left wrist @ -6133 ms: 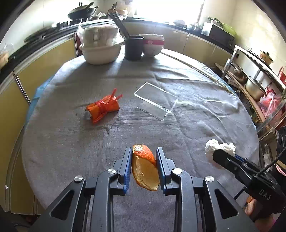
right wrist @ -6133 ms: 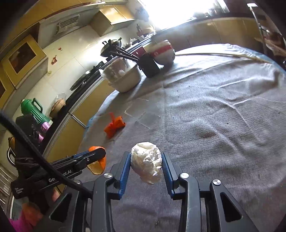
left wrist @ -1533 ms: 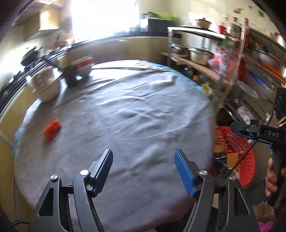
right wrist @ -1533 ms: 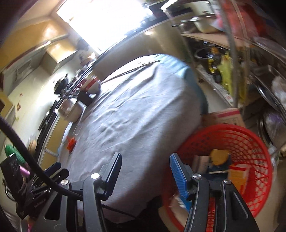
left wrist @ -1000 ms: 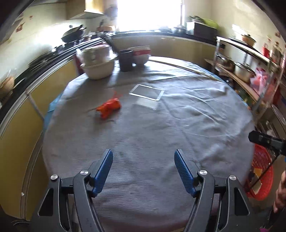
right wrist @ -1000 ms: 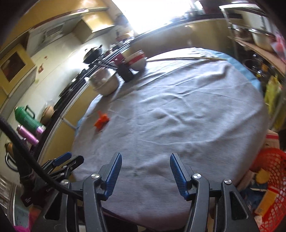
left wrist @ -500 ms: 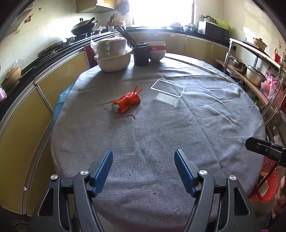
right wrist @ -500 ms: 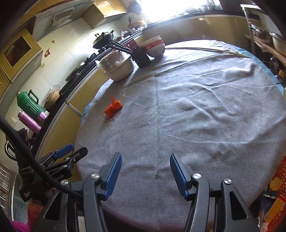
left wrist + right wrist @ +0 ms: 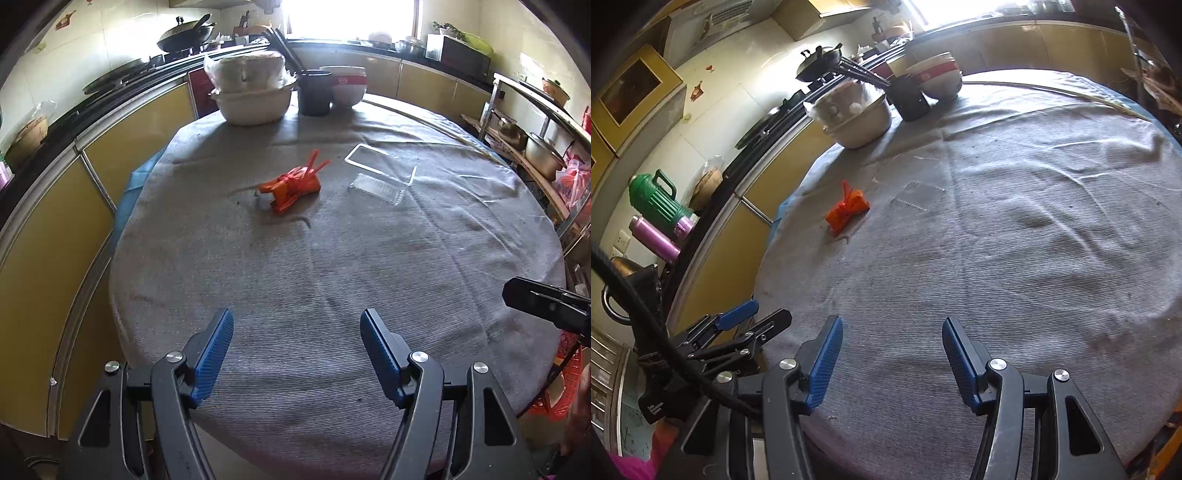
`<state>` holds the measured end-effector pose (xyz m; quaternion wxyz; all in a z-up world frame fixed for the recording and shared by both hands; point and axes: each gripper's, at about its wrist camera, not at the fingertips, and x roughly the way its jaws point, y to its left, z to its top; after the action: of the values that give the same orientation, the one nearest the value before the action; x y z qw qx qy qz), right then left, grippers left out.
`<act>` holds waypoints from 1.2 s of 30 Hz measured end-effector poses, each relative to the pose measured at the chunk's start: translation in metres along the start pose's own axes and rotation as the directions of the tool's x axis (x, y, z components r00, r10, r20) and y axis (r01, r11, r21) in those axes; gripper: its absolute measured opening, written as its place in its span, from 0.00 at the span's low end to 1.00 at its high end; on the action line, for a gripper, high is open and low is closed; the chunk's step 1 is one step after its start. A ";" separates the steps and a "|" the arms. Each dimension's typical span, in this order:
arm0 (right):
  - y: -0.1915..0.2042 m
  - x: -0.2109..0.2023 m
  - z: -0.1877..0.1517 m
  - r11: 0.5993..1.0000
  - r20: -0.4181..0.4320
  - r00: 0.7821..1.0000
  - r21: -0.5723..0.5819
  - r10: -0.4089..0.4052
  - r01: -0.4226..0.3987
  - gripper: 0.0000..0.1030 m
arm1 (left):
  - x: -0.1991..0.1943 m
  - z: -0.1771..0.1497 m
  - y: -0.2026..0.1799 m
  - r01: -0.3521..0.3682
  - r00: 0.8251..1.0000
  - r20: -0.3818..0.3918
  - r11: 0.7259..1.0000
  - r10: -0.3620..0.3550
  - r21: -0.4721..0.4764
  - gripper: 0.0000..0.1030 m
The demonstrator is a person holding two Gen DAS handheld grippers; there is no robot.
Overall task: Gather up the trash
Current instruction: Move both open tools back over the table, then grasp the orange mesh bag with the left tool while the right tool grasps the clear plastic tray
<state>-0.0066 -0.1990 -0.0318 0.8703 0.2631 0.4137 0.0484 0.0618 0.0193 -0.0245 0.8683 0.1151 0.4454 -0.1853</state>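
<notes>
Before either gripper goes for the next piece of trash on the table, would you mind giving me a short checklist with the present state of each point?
1. Left gripper empty, jaws apart: ok.
2. Right gripper empty, jaws apart: ok.
3. Orange wrapper lying free on the grey tablecloth, nothing on top of it: ok.
4. Clear plastic tray apart from the wrapper, to its right in the left wrist view: ok.
5. Either gripper already at a piece of trash: not ok, both are at the near edge of the table.
6. Red basket beside the table has room left: cannot tell, only a sliver shows.
</notes>
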 end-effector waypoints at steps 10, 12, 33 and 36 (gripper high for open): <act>-0.001 0.020 0.006 1.000 -0.032 0.999 0.010 0.003 -0.003 0.58 | 0.020 0.005 0.029 -0.021 0.999 -0.039 0.998 0.019 -0.054 0.70; -0.001 0.024 0.008 1.000 -0.037 0.999 0.009 0.002 -0.002 0.58 | 0.024 0.009 0.035 -0.033 0.999 -0.040 0.998 0.031 -0.058 0.70; -0.022 0.085 0.075 0.992 -0.034 0.994 -0.072 -0.102 0.099 0.66 | 0.079 0.061 0.053 -0.054 0.996 -0.073 0.998 0.051 -0.031 0.70; -0.026 0.096 0.087 0.989 -0.027 0.992 -0.089 -0.123 0.120 0.69 | 0.088 0.074 0.053 -0.042 0.997 -0.071 0.999 0.040 -0.029 0.70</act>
<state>0.1176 -0.2294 -0.0661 0.8754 0.1982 0.4405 0.0178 0.1851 0.0215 -0.0519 0.8574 0.1175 0.4760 -0.1566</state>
